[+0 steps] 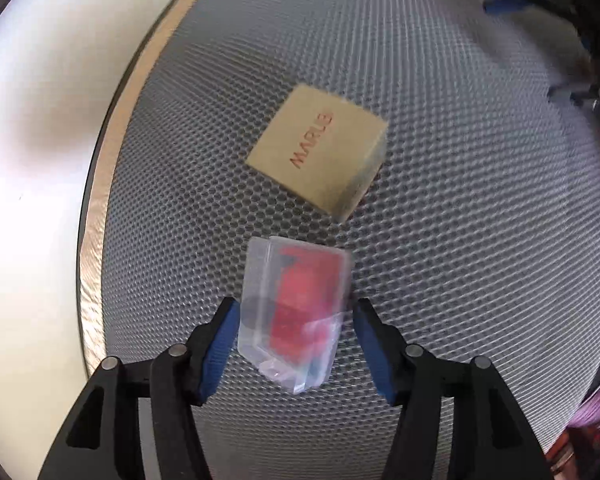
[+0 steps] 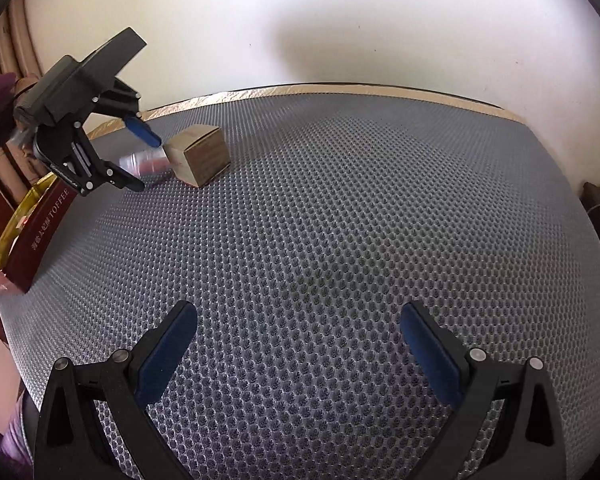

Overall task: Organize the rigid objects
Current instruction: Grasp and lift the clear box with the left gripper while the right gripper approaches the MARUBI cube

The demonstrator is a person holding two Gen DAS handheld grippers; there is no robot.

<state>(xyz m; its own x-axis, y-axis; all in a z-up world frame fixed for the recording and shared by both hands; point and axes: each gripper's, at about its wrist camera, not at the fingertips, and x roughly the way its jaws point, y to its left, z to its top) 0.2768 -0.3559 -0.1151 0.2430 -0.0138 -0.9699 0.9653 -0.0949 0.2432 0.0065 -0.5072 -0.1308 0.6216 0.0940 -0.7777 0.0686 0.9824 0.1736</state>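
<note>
The left hand-held gripper (image 1: 294,334) is standing open around the clear plastic case (image 1: 294,312), pads just off its sides; the case is lying on the mesh-covered bench (image 1: 460,240) just beside the wooden block (image 1: 320,152). Best lifting straight up to clear it. The right hand-held gripper (image 2: 298,350) is hanging open, empty.

We see a clear plastic case (image 1: 296,312) with red contents lying just beside a tan wooden block (image 1: 320,152) stamped MAPLE.

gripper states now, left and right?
Left gripper: open, jaws astride the clear plastic case with red contents, pads not pressing it.
Right gripper: open, nothing between its jaws, only the mesh mat below.
</note>
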